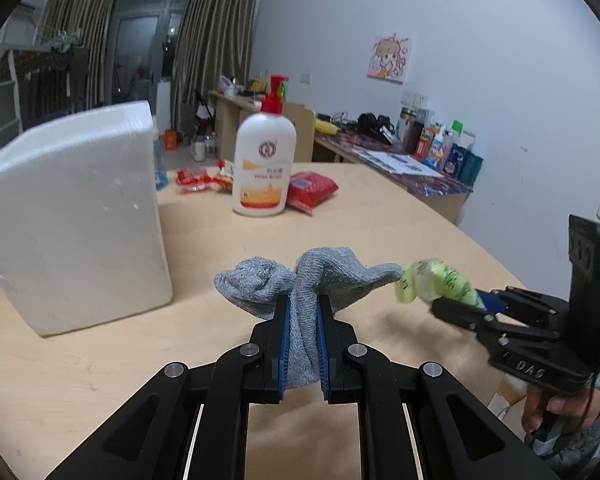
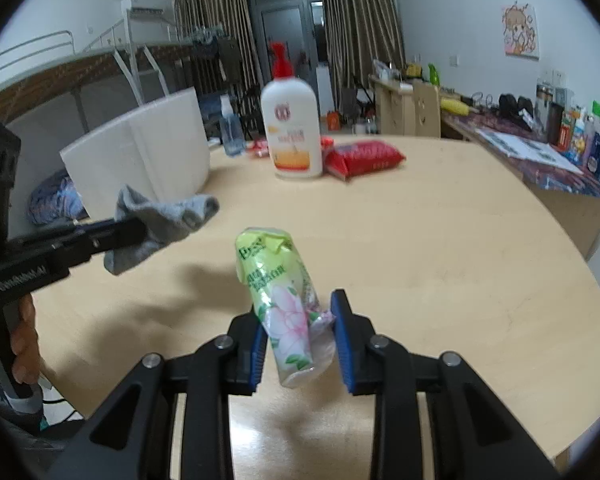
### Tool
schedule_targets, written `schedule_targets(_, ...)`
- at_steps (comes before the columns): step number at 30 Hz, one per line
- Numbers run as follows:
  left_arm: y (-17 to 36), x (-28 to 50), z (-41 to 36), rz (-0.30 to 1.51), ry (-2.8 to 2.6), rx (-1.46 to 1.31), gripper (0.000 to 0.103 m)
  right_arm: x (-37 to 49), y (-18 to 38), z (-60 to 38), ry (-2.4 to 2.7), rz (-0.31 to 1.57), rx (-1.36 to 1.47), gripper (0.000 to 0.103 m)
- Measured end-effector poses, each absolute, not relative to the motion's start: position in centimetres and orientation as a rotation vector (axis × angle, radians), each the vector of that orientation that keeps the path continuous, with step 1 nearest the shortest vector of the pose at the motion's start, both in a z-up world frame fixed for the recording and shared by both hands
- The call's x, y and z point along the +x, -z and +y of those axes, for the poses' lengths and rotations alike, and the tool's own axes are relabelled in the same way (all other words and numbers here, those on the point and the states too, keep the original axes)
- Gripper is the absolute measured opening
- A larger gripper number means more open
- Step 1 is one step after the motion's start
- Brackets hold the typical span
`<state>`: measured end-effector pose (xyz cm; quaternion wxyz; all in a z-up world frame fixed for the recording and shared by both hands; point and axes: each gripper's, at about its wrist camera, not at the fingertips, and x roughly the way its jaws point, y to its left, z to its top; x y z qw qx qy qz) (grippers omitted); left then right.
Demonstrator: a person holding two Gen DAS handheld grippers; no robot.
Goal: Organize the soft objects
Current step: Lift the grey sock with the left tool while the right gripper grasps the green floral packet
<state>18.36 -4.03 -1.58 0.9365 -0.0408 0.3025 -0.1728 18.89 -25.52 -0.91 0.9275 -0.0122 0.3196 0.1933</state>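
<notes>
My left gripper [image 1: 303,334] is shut on a grey sock [image 1: 306,280] and holds it above the wooden table [image 1: 100,368]. The sock [image 2: 160,220] also shows in the right wrist view, hanging from the left gripper [image 2: 136,232]. My right gripper [image 2: 300,340] holds a green tissue pack with a pink flower print [image 2: 280,292] above the table [image 2: 440,260]; the left pad presses on it and a small gap shows at the right pad. The right gripper [image 1: 460,308] and the pack [image 1: 432,280] show at the right in the left wrist view.
A white foam box [image 1: 76,216] stands at the left. A white lotion bottle with a red pump [image 1: 265,160] and red snack packets [image 1: 312,190] sit at the far side. A cluttered side desk [image 1: 412,168] runs along the right wall.
</notes>
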Motion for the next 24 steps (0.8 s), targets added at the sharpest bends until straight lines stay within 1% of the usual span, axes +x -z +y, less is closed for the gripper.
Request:
schedule_targets(13,-3.8,13.1,-2.9,0.432,0.302,-0.035,0.013,16.0,-4.3,-25.5,-0.436,0.476,-0.012,0.035)
schedule_targets(24,-5.7,10.2,-2.0,0.368,0.269,-0.017,0.013,14.6,-6.1,-25.1,-0.465,0.395,-0.009,0.035)
